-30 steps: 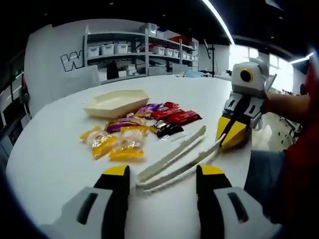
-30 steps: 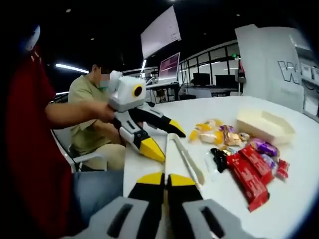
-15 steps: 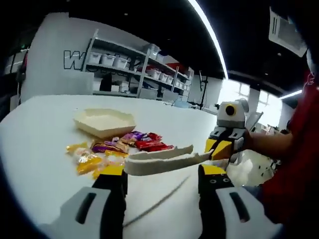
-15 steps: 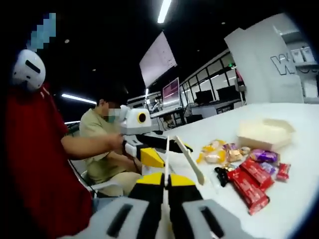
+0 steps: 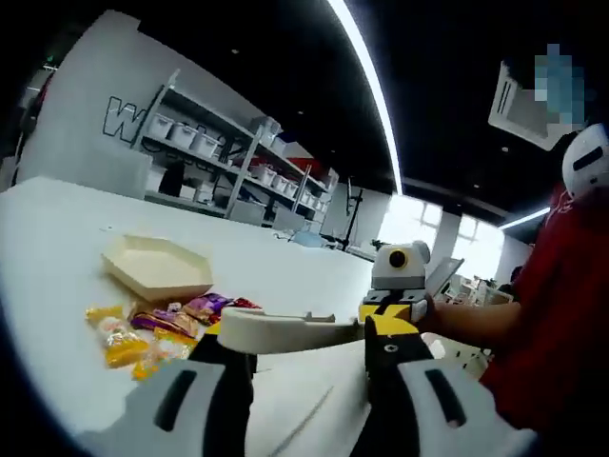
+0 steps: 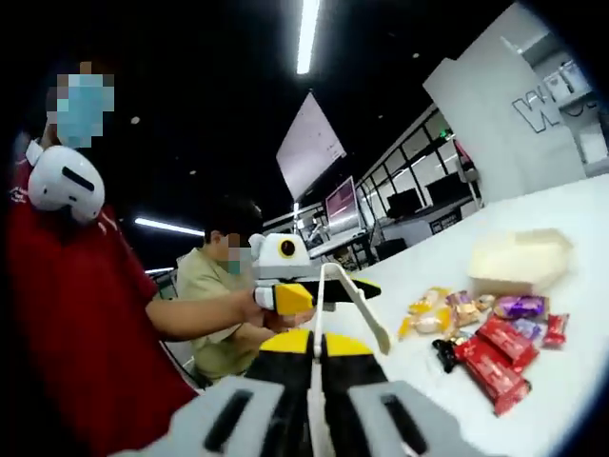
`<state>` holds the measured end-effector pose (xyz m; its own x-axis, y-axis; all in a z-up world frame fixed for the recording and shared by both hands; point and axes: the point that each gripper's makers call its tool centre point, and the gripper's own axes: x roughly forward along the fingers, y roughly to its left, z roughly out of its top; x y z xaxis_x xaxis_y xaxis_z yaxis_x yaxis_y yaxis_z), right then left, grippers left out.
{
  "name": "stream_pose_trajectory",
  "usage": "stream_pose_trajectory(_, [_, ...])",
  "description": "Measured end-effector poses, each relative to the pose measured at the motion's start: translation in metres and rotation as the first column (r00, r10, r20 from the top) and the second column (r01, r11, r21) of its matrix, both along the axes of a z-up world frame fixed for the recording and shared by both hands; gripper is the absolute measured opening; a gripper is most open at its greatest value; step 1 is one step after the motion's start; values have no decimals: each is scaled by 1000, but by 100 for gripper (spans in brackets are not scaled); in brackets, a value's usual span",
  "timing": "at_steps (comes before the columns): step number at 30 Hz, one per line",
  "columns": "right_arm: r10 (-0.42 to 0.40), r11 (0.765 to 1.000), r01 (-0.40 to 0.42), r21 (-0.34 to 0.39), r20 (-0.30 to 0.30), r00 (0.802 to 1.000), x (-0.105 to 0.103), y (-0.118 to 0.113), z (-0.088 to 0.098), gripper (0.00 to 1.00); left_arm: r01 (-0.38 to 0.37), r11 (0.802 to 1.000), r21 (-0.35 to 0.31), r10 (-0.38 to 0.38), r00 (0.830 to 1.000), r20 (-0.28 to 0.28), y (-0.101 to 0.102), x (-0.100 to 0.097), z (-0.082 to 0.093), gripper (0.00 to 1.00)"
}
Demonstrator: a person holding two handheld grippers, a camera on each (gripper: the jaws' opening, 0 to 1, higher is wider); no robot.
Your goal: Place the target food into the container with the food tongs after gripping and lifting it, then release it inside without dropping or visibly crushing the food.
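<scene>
Right gripper [image 6: 316, 347]: its yellow-tipped fingers [image 6: 285, 345] are clamped on the hinge end of the food tongs [image 6: 344, 300], which are lifted clear of the desk [image 6: 571, 381]. In the right gripper view the tongs run forward and away from the fingers, two pale arms spreading toward their tips.

Left gripper [image 5: 303, 357]: fingers apart, and the tongs [image 5: 285, 330] lie crosswise between them, long axis roughly level across the left gripper view. Whether the left fingers touch the tongs I cannot tell; the view is too close and foreshortened.

Beyond the tong tips, on the desk: a loose cluster of wrapped snacks. Yellow packets [image 6: 433, 314] sit nearest the tips, then purple packets [image 6: 519, 306], red bars [image 6: 500, 357] and one dark packet [image 6: 445, 352]. No target is picked out yet; none is gripped.

Farther again, past the snacks: the cream hexagonal container [image 6: 519, 259], open, with no food visible in it.

Judgement: the food lies ahead of and below the tong tips, with the container behind it on the same line. The right gripper carries the tool, so it must tip the tongs down.
</scene>
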<state>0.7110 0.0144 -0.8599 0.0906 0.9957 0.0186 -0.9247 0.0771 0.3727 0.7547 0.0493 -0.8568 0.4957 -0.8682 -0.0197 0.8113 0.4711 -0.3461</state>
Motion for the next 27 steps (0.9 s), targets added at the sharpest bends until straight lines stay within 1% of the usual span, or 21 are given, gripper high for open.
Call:
stream_pose_trajectory(2, [11, 1000, -11, 10, -8, 1000, -1, 1, 2, 0, 16, 1000, -19, -17, 1000, -14, -4, -1, 3, 45])
stream_pose_trajectory(6, [23, 999, -23, 42, -12, 1000, -4, 2, 10, 0, 67, 997, -40, -68, 997, -25, -13, -10, 6, 38])
stream_pose_trajectory(8, [33, 998, -32, 61, -15, 999, -6, 3, 14, 0, 91, 995, -44, -92, 995, -25, -19, -15, 8, 37])
stream_pose_trajectory(10, [28, 998, -27, 65, -12, 1000, -6, 3, 16, 0, 87, 995, -52, -88, 996, -19, -20, -14, 10, 37])
stream_pose_trajectory(14, [30, 996, -28, 80, -25, 999, -6, 2, 18, 0, 92, 994, -54, -93, 995, -21, -21, -13, 12, 37])
stream_pose_trajectory(15, [39, 995, -35, 96, -38, 999, -7, 2, 20, 0, 97, 994, -58, -97, 995, -8, -22, -14, 15, 36])
stream_pose_trajectory(17, [46, 994, -42, 101, -41, 998, -8, 3, 22, 0, 97, 992, -81, -97, 995, 0, -23, -14, 20, 36])
stream_pose_trajectory(20, [57, 993, -52, 110, -43, 997, -10, 5, 25, 0, 89, 989, -118, -86, 996, 29, -24, -13, 28, 36])
stream_pose_trajectory(21, [55, 992, -50, 116, -44, 997, -10, 5, 26, 0, 88, 987, -132, -85, 996, 27, -24, -12, 29, 35])
stream_pose_trajectory(26, [64, 991, -57, 123, -57, 996, -11, 4, 27, 0, 98, 986, -135, -95, 995, 28, -24, -14, 31, 33])
stream_pose_trajectory(27, [68, 990, -60, 126, -59, 996, -12, 4, 27, 0, 106, 983, -148, -103, 994, 31, -25, -16, 35, 33])
